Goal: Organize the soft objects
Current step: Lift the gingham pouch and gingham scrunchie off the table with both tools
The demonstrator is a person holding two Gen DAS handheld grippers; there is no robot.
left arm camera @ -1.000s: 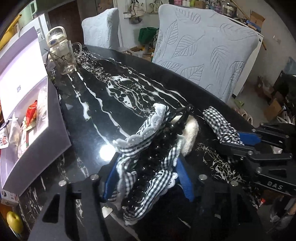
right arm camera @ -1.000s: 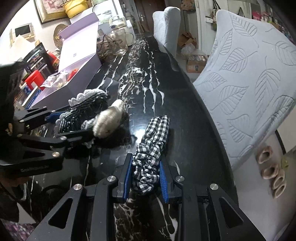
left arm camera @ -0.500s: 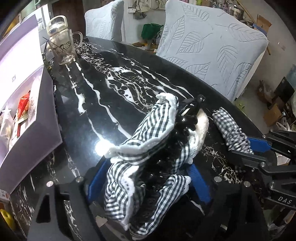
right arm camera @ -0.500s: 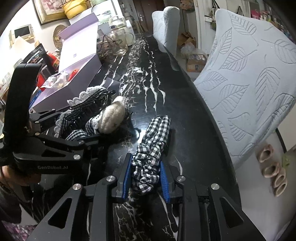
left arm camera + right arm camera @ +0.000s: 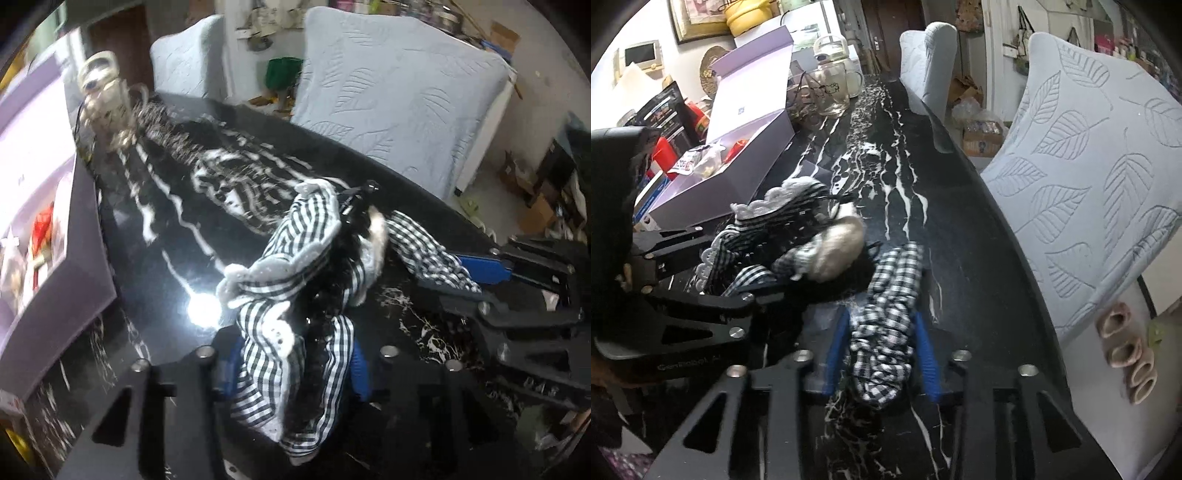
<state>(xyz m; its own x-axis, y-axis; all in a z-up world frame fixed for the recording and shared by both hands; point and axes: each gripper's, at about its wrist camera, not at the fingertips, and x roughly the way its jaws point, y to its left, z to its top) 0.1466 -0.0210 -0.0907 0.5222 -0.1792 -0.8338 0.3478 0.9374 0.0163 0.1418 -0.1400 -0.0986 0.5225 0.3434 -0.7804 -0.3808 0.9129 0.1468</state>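
My left gripper [image 5: 295,354] is closing its jaws on a bundle of black-and-white checked bows [image 5: 295,236] with white lace trim, black beads and a fuzzy cream pompom [image 5: 838,251]. The fabric is squeezed between the blue pads. The bundle rests on the black marble table [image 5: 155,236]. Beside it, my right gripper [image 5: 882,332] has its jaws closing on a checked scrunchie [image 5: 886,317], which lies lengthwise between its blue pads. The pompom touches the scrunchie's far end. In the left wrist view the right gripper [image 5: 465,280] and the scrunchie [image 5: 424,247] are on the right.
An open purple box [image 5: 750,122] with packets inside stands along the table's left side. A glass jug [image 5: 831,88] is at the far end. Two chairs with pale leaf-pattern covers [image 5: 1108,166] line the right edge. Slippers [image 5: 1126,354] lie on the floor.
The left gripper's jaws spread wider, then narrowed on the checked bundle, bunching it up. The bundle has shifted toward the scrunchie. The right gripper and scrunchie have stayed put.
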